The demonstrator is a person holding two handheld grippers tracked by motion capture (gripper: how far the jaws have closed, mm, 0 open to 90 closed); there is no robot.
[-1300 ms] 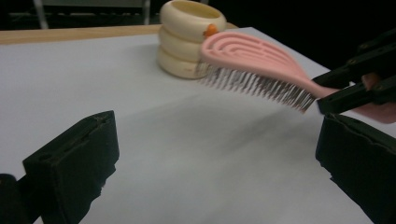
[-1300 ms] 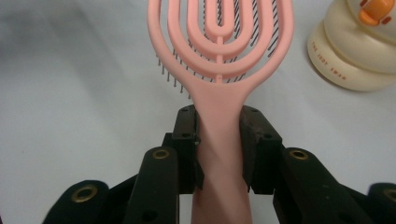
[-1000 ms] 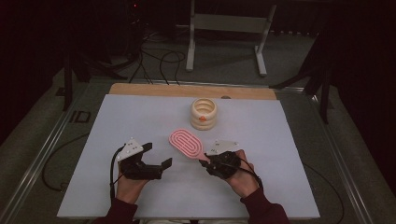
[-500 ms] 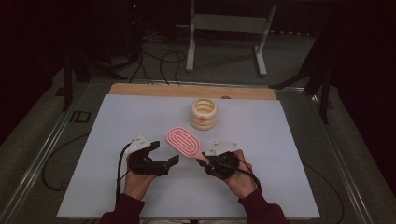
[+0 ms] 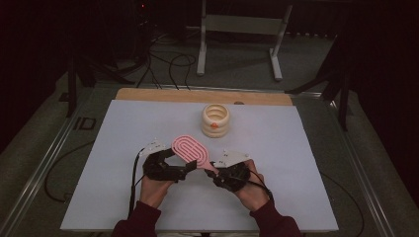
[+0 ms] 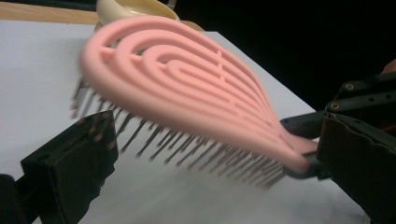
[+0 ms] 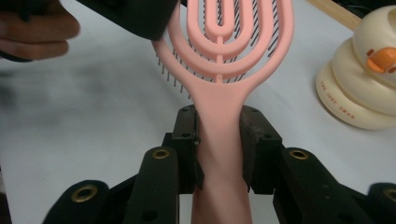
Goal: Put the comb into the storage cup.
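Dark floor and cables surround a white tabletop [image 5: 123, 197]. At the left, the left gripper [image 5: 173, 165] stands with its fingers spread on either side of the pink hairbrush [image 5: 190, 149], apparently to take its head. Right of it, the right gripper [image 5: 216, 173] has its fingers closed on the handle, holding the brush clear of the surface, bristles down. Behind sits a cream ringed toy [image 5: 215, 120].
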